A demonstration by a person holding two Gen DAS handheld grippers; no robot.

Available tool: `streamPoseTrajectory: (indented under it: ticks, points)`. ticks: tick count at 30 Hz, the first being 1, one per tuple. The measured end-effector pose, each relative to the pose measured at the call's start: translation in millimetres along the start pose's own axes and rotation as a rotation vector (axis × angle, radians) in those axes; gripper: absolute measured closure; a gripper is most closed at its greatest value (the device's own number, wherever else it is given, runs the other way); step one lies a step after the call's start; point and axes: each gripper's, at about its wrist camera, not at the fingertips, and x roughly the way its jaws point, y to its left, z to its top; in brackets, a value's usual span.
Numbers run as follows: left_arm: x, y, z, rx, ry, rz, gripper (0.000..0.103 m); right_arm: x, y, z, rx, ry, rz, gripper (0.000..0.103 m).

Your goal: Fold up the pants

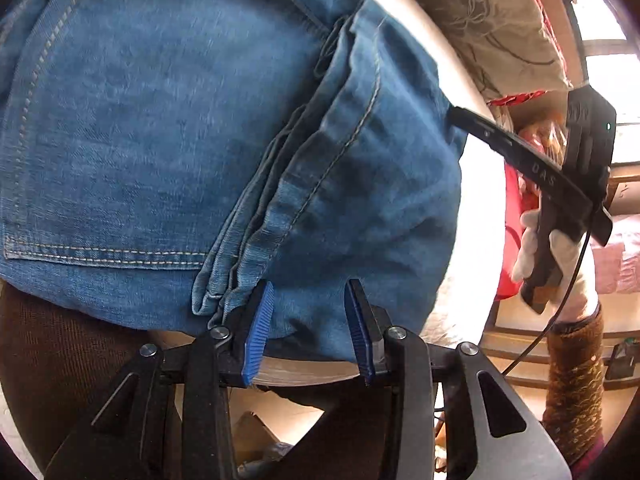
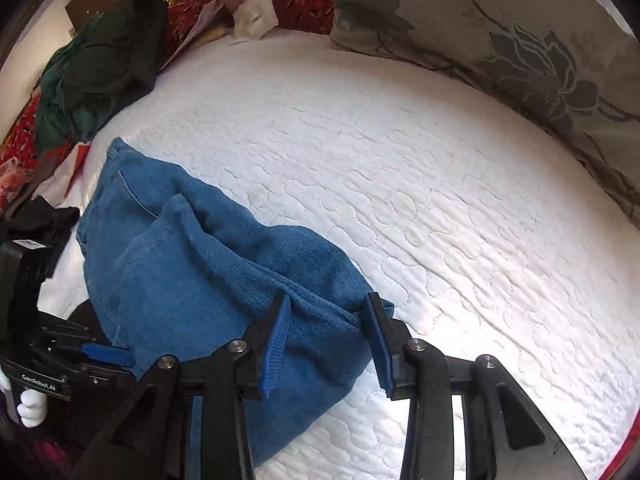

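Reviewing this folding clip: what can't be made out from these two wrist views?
- Jeans, left wrist view: fill the frame, the left and top edges cut them off; their full outline is unseen.
- Right tongs, left wrist view: tips hidden behind the denim.
- Left tongs, right wrist view: one blue pad shows, the other is under the fabric.
- Mattress beneath the jeans: covered in both views.

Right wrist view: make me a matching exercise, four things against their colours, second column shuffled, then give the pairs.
Things:
1. folded pants
2. quilted mattress cover
3. heap of clothes at the far left
4. flowered pillow

Colours:
A. dark green
B. grey-beige
C. blue denim
D. white

Pairs: 1-C, 2-D, 3-A, 4-B
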Motion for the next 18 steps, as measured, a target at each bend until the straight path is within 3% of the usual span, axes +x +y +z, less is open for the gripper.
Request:
streamPoseTrajectory:
  ticks: [2,5,10,14,18]
  points:
    - [-2,6,-7,-0.018,-0.021,-0.046,0.069,21,-1,2,-0.001,0.041,-0.05,0.07]
    - [-17,21,-6,-0.038,0.007,-0.072,0.069,21,-4,8,0.025,0.037,-0.05,0.068]
    - [-70,33,-5,-0.015,-0.109,-0.039,0.069,-26,-20,5,0.185,-0.05,0.084,0.064]
    - [-111,92,-1,-0.158,-0.227,-0.042,0.068,-51,-16,6,0.281,-0.104,0.174,0.059]
    - [-136,164,-10,-0.352,-0.325,-0.126,0.068,-50,19,20,0.27,-0.099,0.222,0.054]
